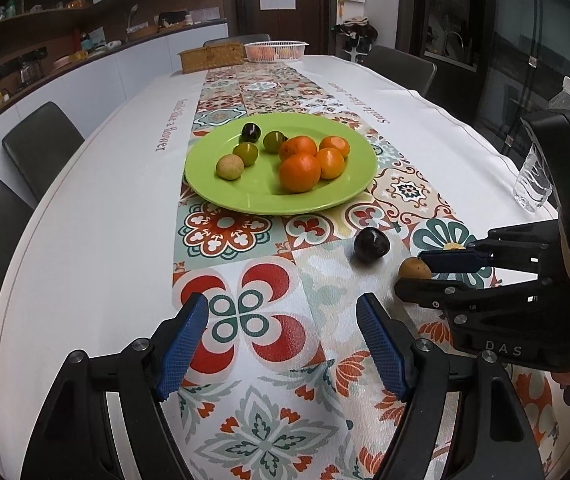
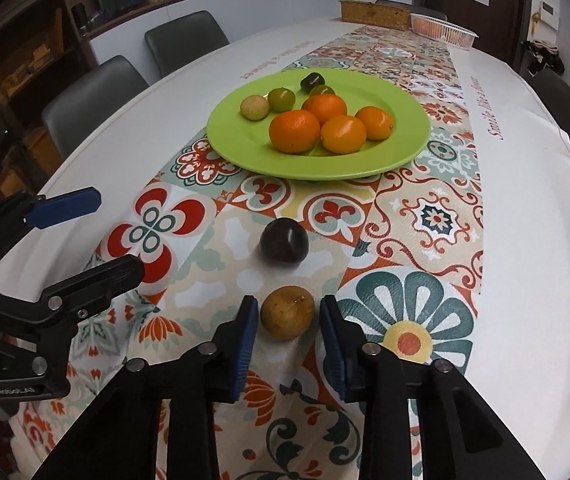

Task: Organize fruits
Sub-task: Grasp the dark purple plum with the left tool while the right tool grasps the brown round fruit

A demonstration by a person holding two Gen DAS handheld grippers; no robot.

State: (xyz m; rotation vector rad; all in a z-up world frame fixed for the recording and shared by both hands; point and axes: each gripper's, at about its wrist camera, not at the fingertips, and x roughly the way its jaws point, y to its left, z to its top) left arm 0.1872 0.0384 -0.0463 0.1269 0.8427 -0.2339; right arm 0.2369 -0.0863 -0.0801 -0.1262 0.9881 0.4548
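A green plate [image 1: 221, 192] [image 2: 237, 148] on the patterned runner holds several oranges [image 2: 295, 130], small green fruits [image 2: 281, 98], a tan fruit [image 2: 253, 107] and a dark plum [image 2: 311, 81]. On the cloth nearer me lie a dark plum [image 2: 283, 246] [image 1: 372, 243] and a tan round fruit [image 2: 287, 312] [image 1: 414, 268]. My right gripper [image 2: 287, 316] [image 1: 413, 270] is open, its pads flanking the tan fruit with small gaps on both sides. My left gripper [image 1: 283, 312] [image 2: 119, 236] is open and empty above the cloth, left of the plum.
A clear water bottle [image 1: 535, 176] stands at the table's right edge. A wicker box [image 1: 211, 58] and a white basket [image 1: 276, 50] sit at the far end. Grey chairs [image 1: 41, 144] line the left side and the far right.
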